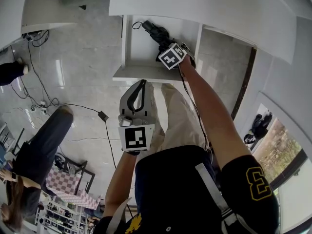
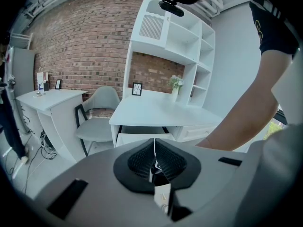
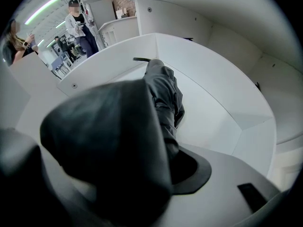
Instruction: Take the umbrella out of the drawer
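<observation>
White drawer (image 1: 127, 57) stands open; right gripper (image 1: 162, 42) pinches the folded umbrella (image 1: 152, 29), whose length runs toward the back-left corner; left gripper (image 1: 141, 84), pressed together, hangs outside.

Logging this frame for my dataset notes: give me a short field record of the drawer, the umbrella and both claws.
drawer: white, pulled open
umbrella: black, folded, inside the drawer
right claw: pointing down into the drawer, closed on the umbrella
left claw: shut, empty, held outside the drawer
</observation>
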### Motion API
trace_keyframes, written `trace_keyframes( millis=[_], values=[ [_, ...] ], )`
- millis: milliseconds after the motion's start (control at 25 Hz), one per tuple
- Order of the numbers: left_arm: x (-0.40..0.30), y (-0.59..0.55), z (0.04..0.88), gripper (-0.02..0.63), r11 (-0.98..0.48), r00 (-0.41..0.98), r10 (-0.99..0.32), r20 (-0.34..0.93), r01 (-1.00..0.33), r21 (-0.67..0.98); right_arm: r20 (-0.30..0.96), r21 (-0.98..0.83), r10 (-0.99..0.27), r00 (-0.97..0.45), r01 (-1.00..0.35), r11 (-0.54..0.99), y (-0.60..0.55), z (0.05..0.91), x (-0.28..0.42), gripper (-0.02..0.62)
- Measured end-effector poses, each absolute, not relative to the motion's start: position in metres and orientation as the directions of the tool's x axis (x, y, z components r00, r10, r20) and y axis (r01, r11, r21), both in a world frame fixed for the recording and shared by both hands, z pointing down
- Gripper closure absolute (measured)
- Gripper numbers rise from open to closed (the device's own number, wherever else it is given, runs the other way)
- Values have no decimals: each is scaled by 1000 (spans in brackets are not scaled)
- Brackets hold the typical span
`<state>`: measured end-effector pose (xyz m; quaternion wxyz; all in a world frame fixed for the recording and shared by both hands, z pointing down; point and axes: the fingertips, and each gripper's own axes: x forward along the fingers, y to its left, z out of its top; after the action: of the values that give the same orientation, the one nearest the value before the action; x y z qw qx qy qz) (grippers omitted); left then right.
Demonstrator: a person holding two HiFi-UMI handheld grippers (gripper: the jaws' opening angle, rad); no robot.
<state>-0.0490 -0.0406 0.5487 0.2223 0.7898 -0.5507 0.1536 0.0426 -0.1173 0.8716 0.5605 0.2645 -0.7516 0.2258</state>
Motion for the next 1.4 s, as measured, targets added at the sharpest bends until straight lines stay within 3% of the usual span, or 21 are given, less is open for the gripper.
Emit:
trace_keyframes(
  millis=[1040, 1400],
  values=[
    [-78, -57, 482, 584, -317, 332, -849, 411, -942, 106, 965, -45, -123, -232, -608, 793, -108, 814, 26, 316],
    [-68, -46, 460, 584, -417, 387, -823, 416, -909, 21, 958, -75, -143, -249, -698, 712, -98, 770, 35, 318]
  ],
)
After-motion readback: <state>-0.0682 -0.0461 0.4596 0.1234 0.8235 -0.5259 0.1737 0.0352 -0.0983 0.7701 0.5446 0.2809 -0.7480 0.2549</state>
